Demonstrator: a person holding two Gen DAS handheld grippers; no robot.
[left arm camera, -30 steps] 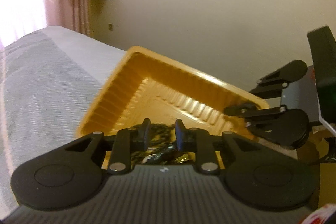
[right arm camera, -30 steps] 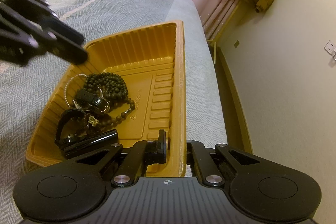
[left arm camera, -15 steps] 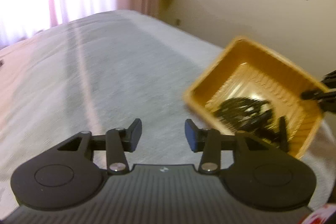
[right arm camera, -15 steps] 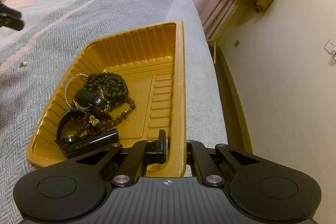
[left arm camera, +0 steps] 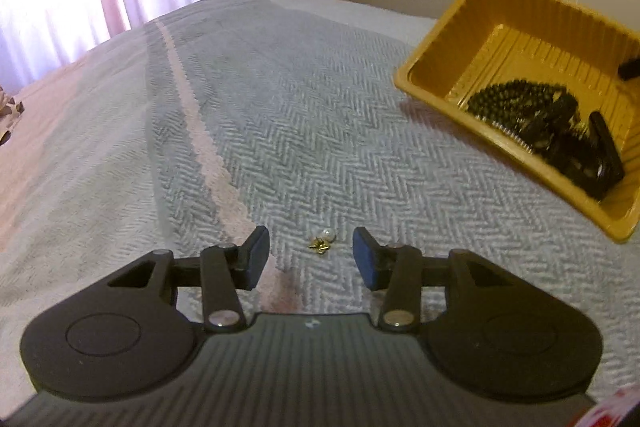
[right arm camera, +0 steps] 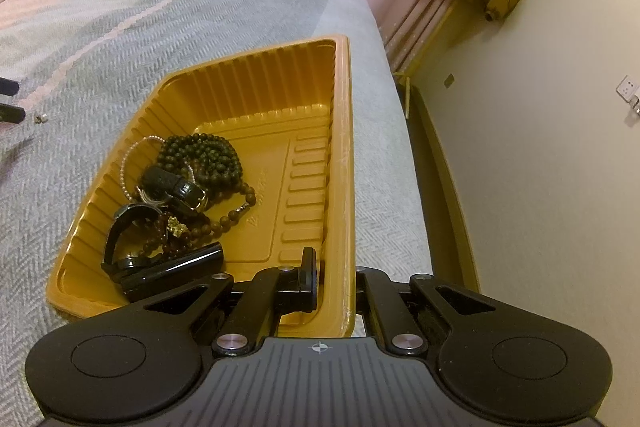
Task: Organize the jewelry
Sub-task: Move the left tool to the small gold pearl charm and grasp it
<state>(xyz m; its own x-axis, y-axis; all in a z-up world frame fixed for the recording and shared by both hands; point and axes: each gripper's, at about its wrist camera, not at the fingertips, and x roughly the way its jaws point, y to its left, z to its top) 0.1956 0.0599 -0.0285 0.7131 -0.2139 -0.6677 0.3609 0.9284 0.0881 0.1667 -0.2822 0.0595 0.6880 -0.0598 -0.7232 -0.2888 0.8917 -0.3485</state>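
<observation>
The left claw (left arm camera: 307, 254) hangs with its jaws apart over the grey herringbone bedspread (left arm camera: 304, 131), and a small pearl-and-gold earring (left arm camera: 322, 242) lies on the cloth between and just ahead of its tips, untouched. The right claw (right arm camera: 335, 277) is clamped on the side wall of the ribbed yellow plastic tray (right arm camera: 343, 131). To that claw's left inside the tray lie dark bead strands (right arm camera: 204, 157) and black watches (right arm camera: 160, 259).

Left gripper (left arm camera: 310, 257) fingers apart, right gripper (right arm camera: 336, 277) clamped
</observation>
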